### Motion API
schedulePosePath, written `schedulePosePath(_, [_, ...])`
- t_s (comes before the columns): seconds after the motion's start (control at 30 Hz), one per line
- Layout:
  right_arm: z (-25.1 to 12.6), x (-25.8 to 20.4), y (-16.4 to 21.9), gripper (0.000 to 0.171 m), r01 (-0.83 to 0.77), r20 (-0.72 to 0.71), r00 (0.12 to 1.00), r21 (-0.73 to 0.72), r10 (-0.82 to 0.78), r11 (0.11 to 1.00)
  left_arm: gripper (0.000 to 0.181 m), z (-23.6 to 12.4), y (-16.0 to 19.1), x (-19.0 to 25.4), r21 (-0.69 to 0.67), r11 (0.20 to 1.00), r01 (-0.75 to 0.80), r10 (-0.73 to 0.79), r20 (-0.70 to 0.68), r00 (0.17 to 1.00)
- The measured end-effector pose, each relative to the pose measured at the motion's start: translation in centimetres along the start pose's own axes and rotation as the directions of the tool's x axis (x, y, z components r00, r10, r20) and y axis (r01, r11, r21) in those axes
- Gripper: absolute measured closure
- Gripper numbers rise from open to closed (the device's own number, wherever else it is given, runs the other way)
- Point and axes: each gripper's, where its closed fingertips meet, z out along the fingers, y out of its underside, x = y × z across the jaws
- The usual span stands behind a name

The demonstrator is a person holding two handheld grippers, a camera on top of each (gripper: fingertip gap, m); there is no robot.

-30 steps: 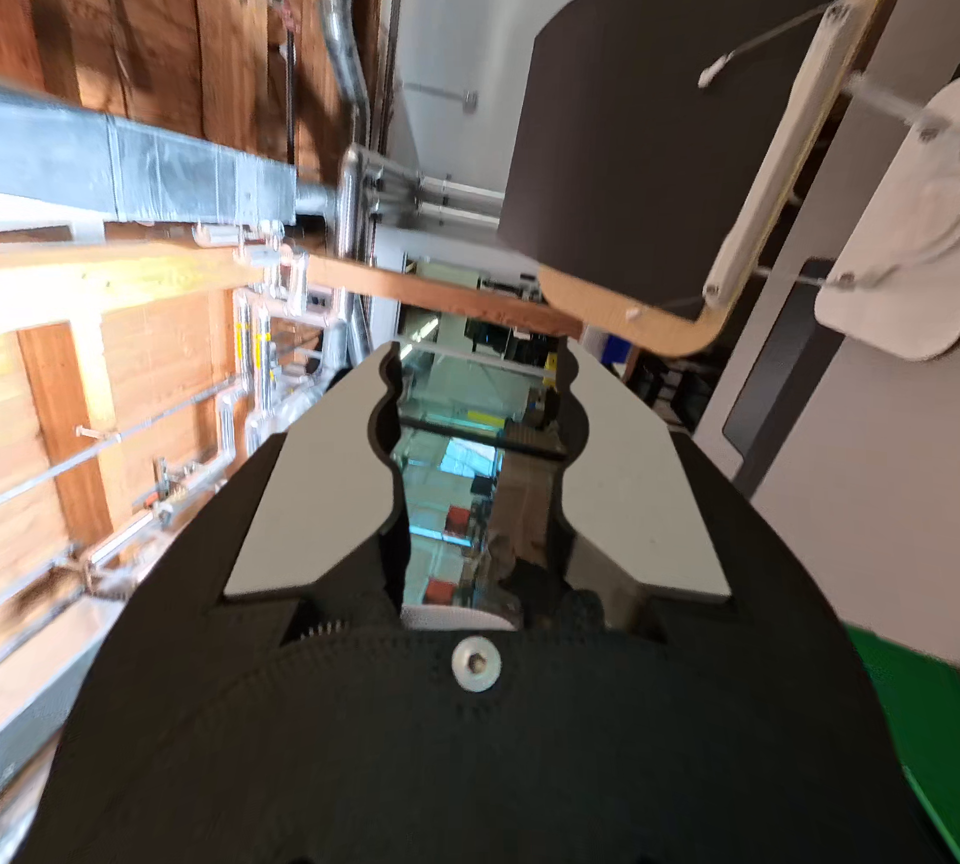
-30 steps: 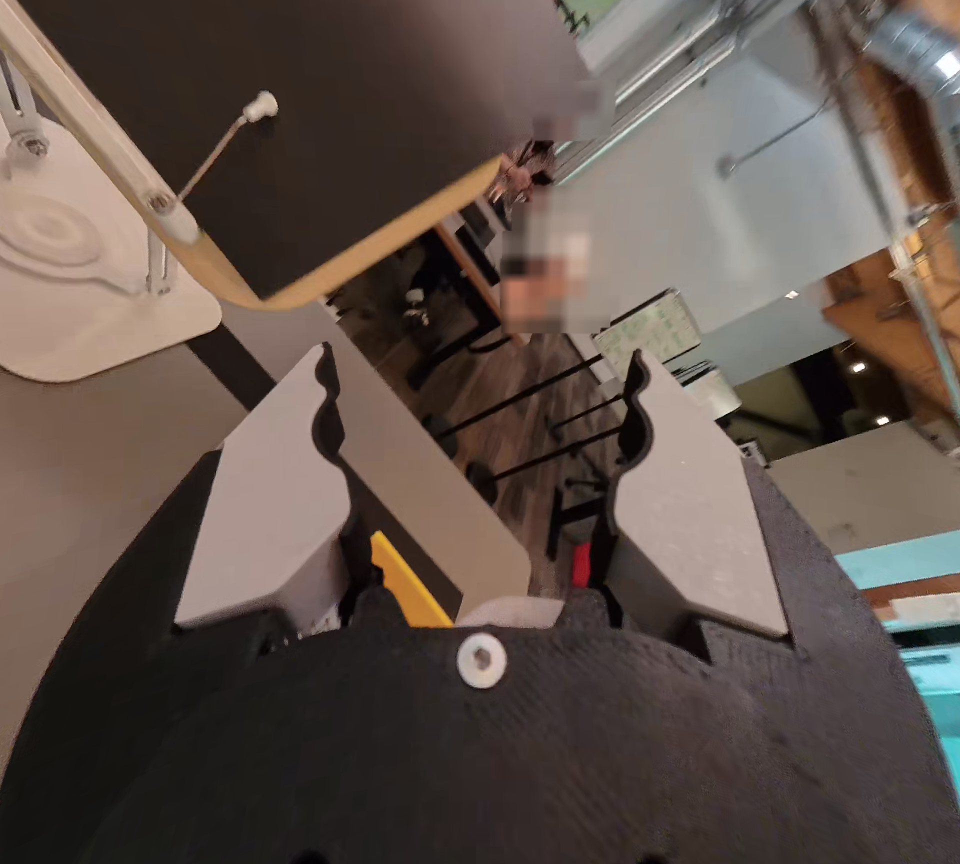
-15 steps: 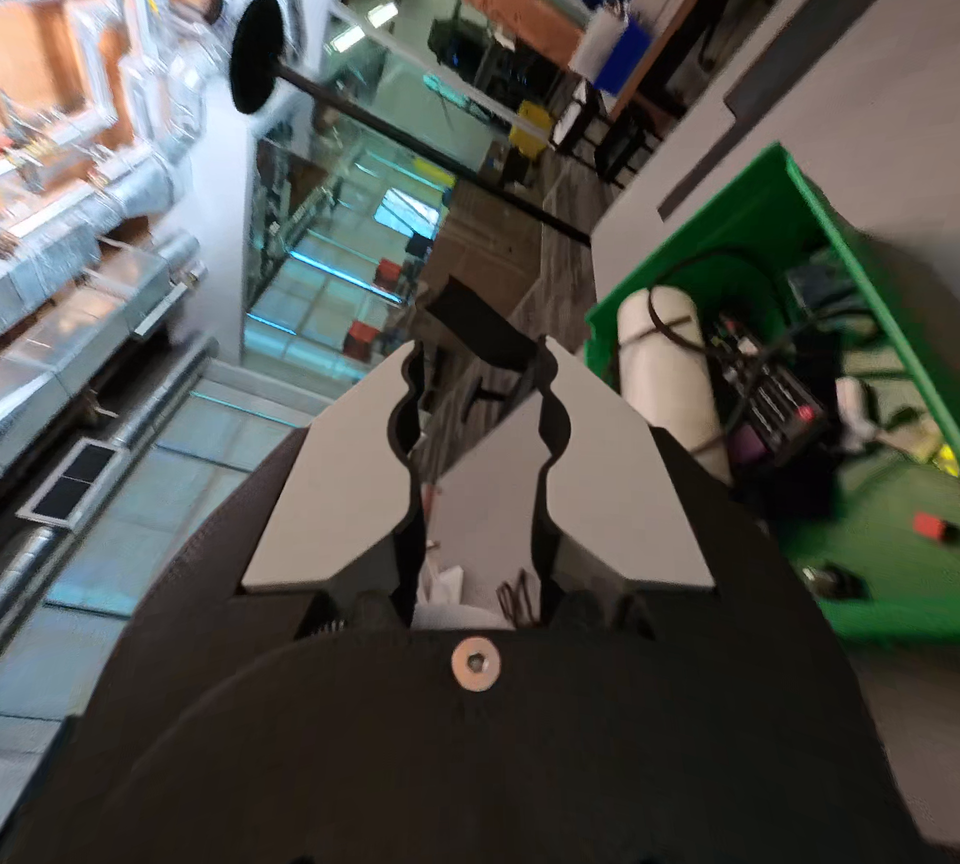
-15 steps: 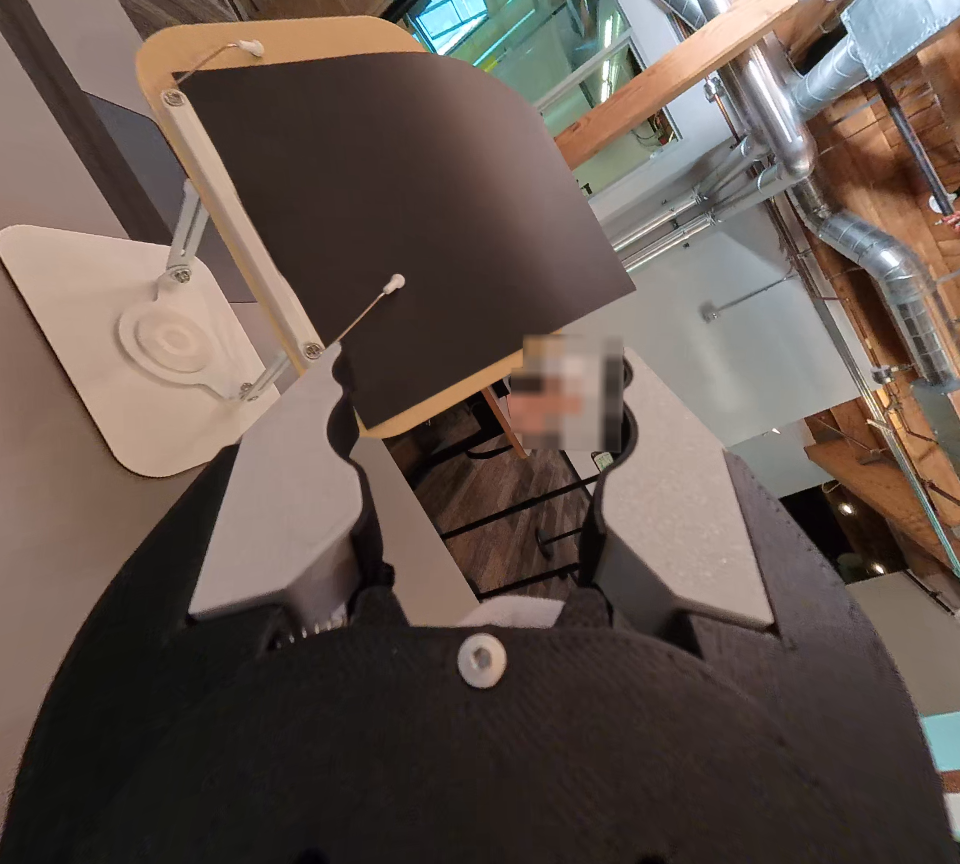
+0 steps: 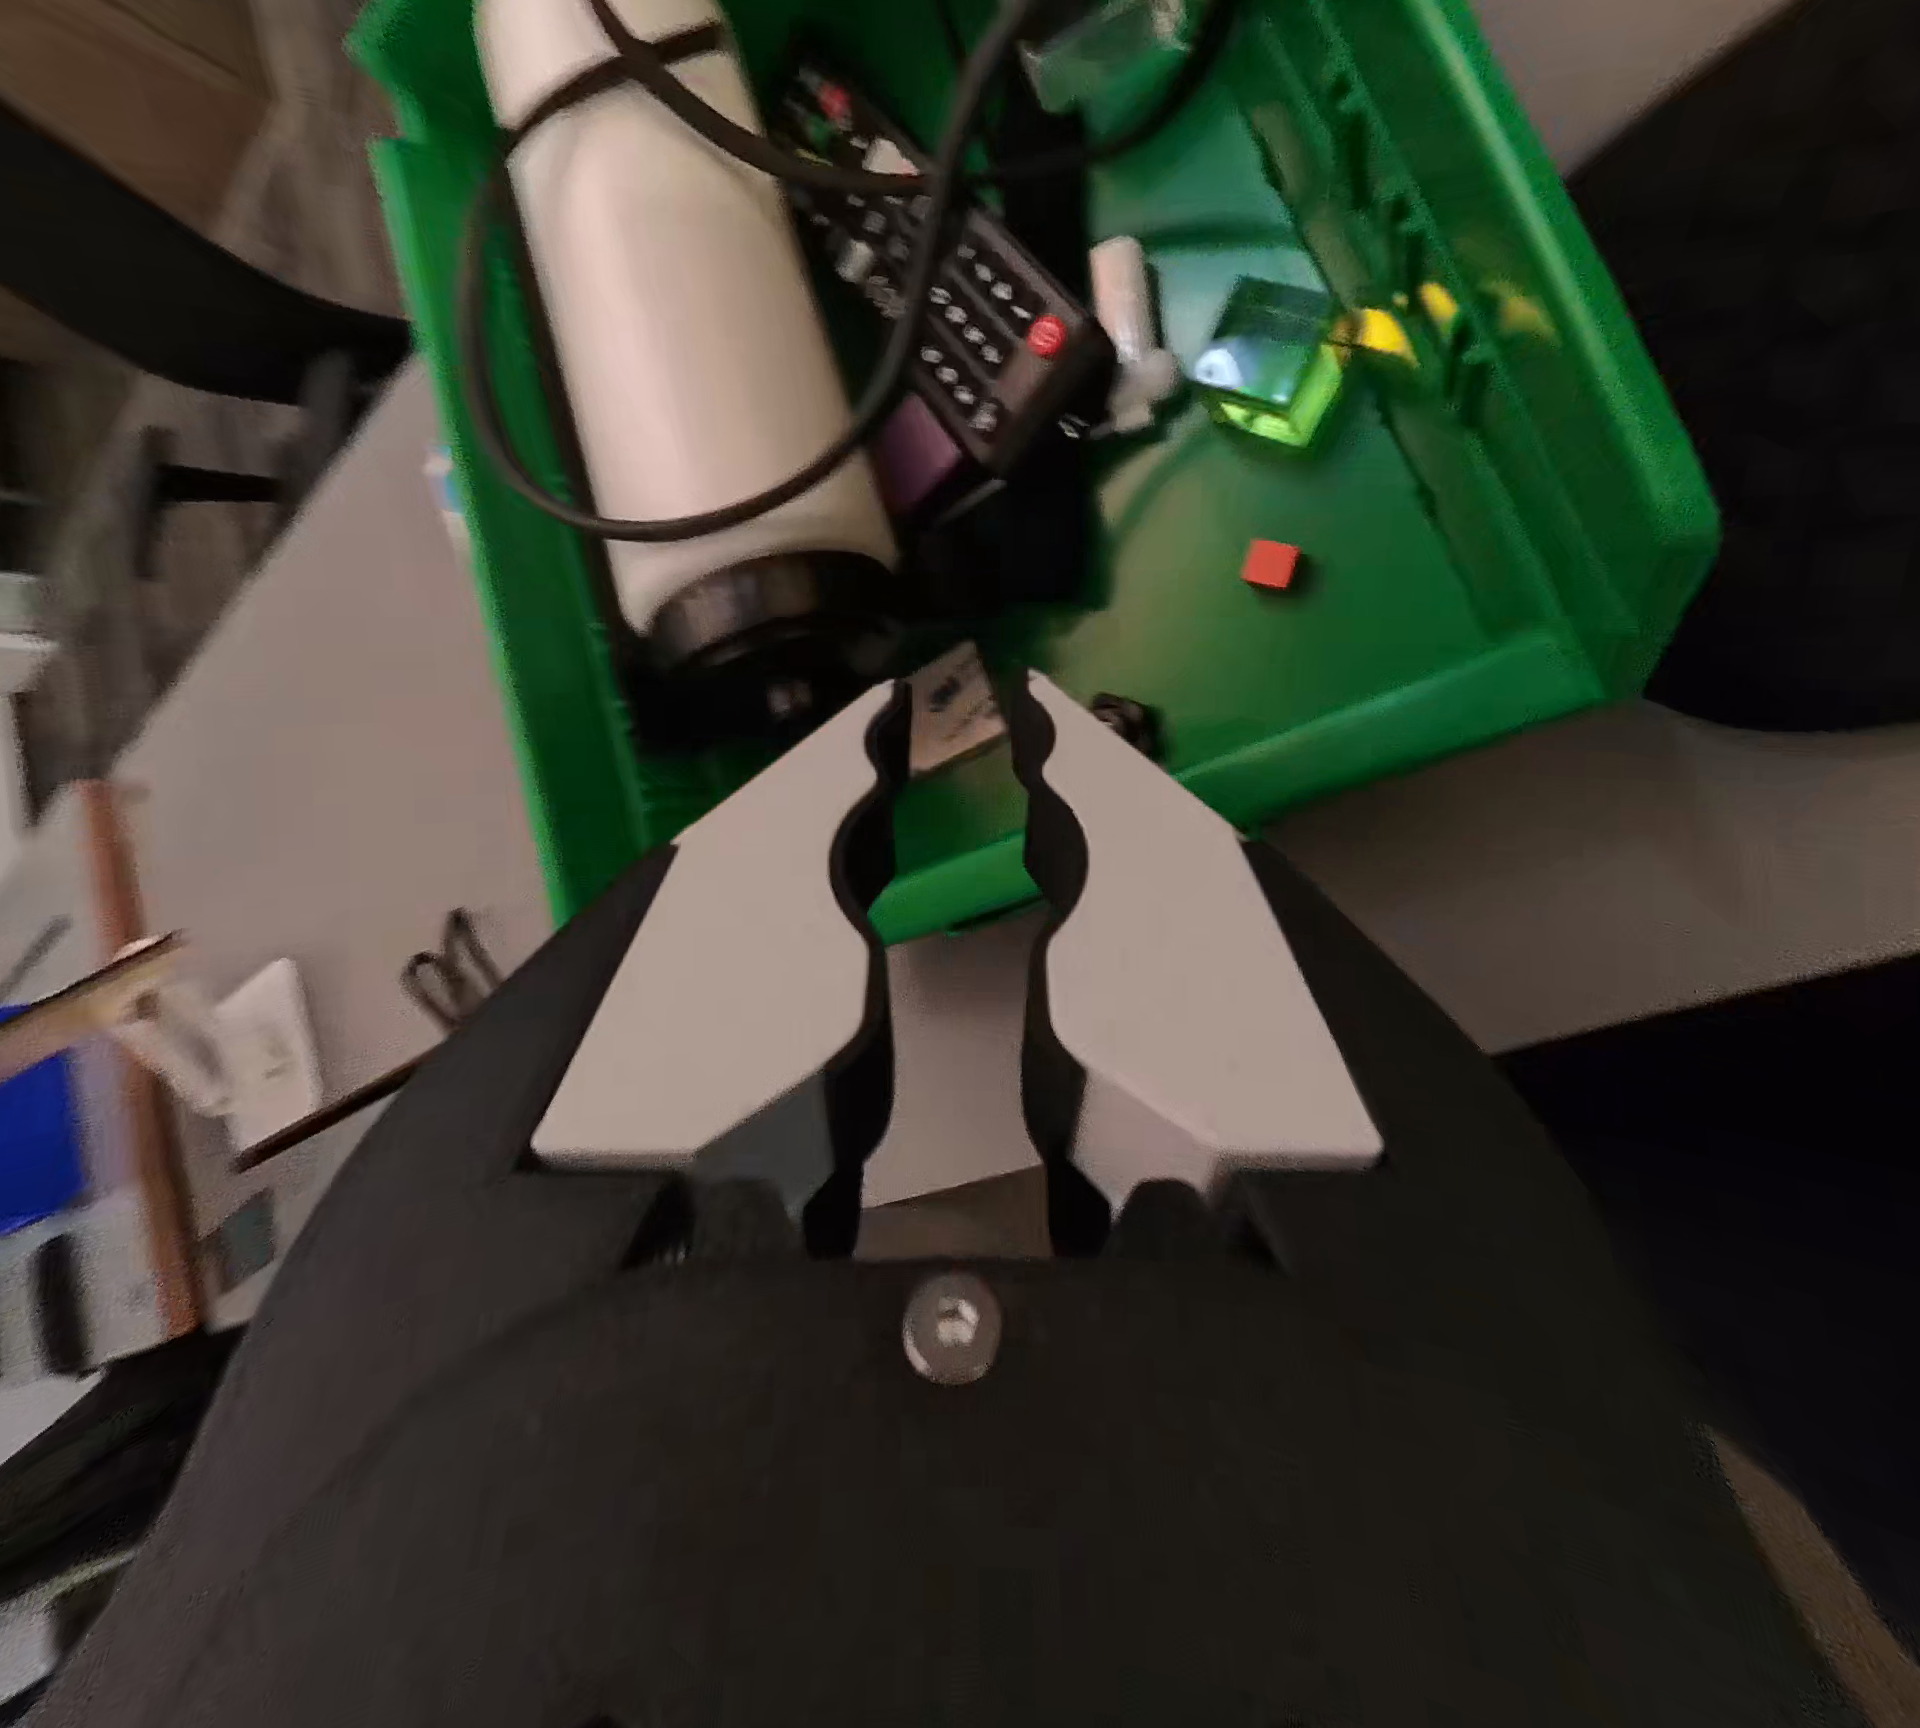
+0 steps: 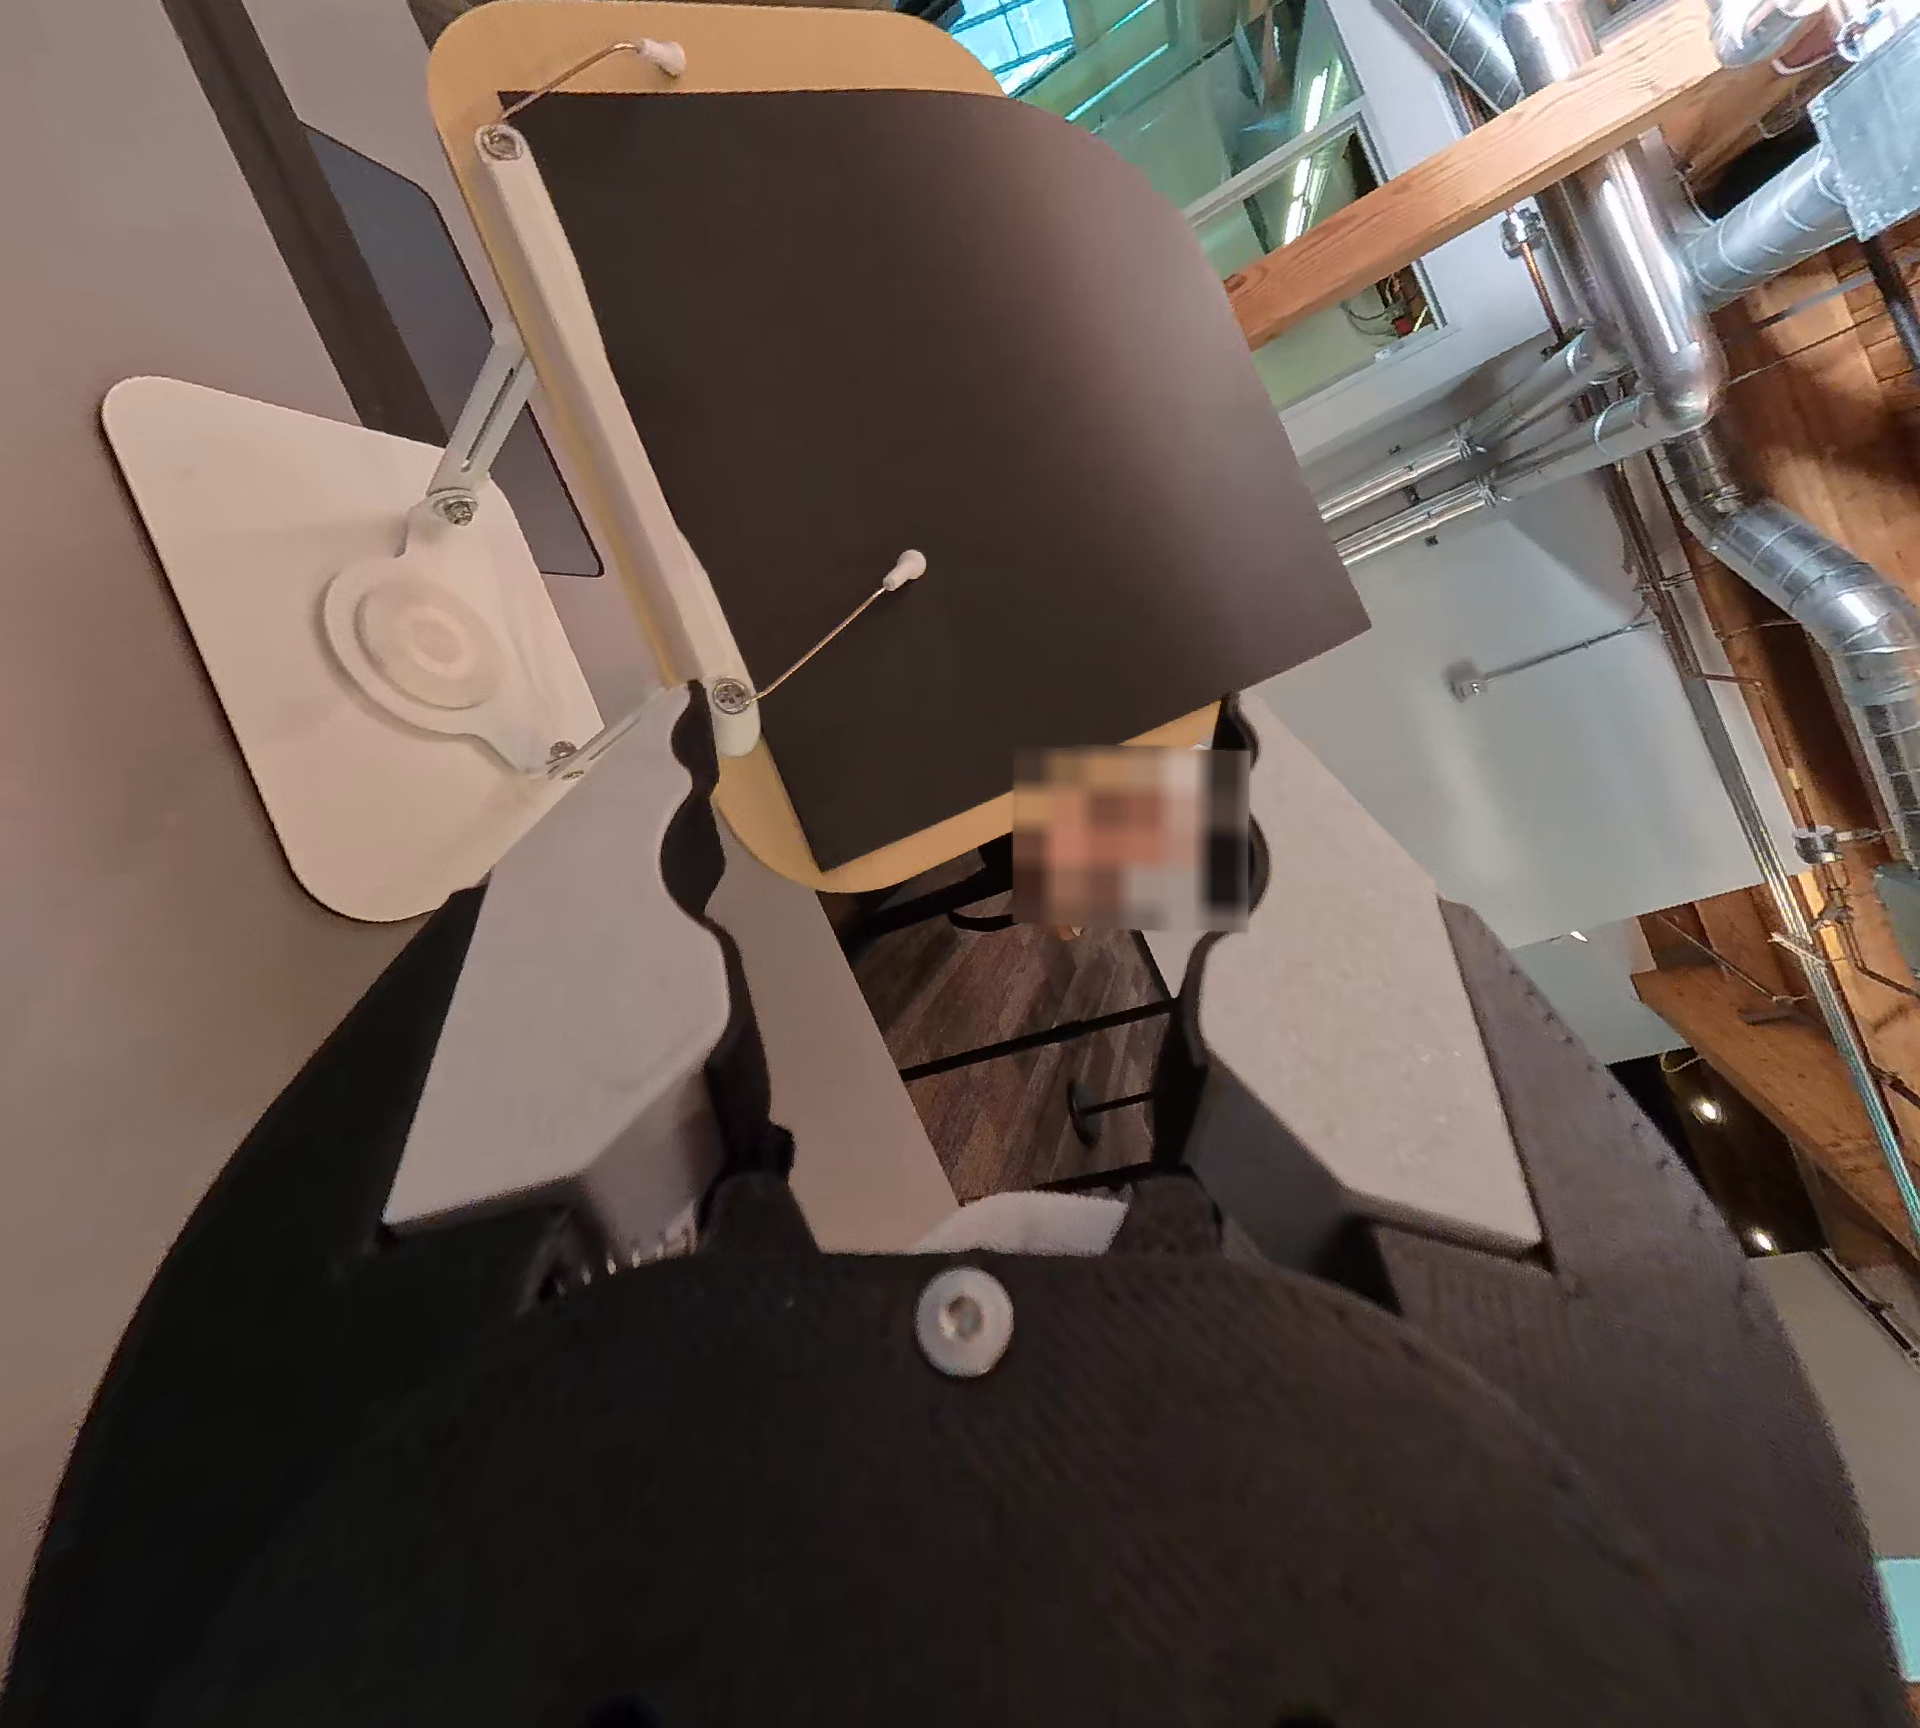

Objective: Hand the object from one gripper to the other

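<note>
In the left wrist view my left gripper (image 5: 958,691) hangs over the near end of a green bin (image 5: 1455,712), its jaws a narrow gap apart with nothing between them. The bin holds a white cylindrical bottle (image 5: 665,276) with a black cable (image 5: 520,452) looped over it, a black remote (image 5: 956,307), a small red cube (image 5: 1270,561), a clear green cube (image 5: 1273,374) and a small white tag (image 5: 961,717) just past my fingertips. In the right wrist view my right gripper (image 6: 961,702) is wide open and empty, pointing at a stand; the bin does not show there.
The bin sits on a grey table (image 5: 312,743) with a dark mat (image 5: 1766,328) to its right. A stand with a black board (image 6: 883,431) and a white base (image 6: 312,639) stands on the grey table (image 6: 104,224) ahead of my right gripper. Pipes and wooden beams are overhead. One gripper's finger ends stand about 60 centimeters off the other's.
My left gripper swung down from the ceiling and room to the green bin, and its jaws narrowed. My right gripper turned so that the whole stand shows; it stayed wide open.
</note>
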Motion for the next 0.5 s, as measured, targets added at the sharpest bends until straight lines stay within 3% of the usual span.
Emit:
schedulePosePath(0.2, [0.6,-1.3,-0.2,0.078,-0.002,0.033,0.999,0.003,0.002,1.000,0.170,2.2,2.2,1.4,-0.193,0.981,-0.027,-0.005,-0.165,0.986])
schedulePosePath(0.37, [0.8,-1.7,-0.1,0.078,0.001,0.044,0.999,-0.001,0.000,1.000,0.165,3.3,2.3,2.6,-0.273,0.959,-0.076,-0.016,-0.320,0.947])
schedulePosePath(0.5, [1.0,-1.9,0.1,0.078,0.006,0.049,0.999,-0.007,-0.006,1.000,0.160,3.7,3.0,2.2,-0.395,0.910,-0.128,-0.021,-0.352,0.936])
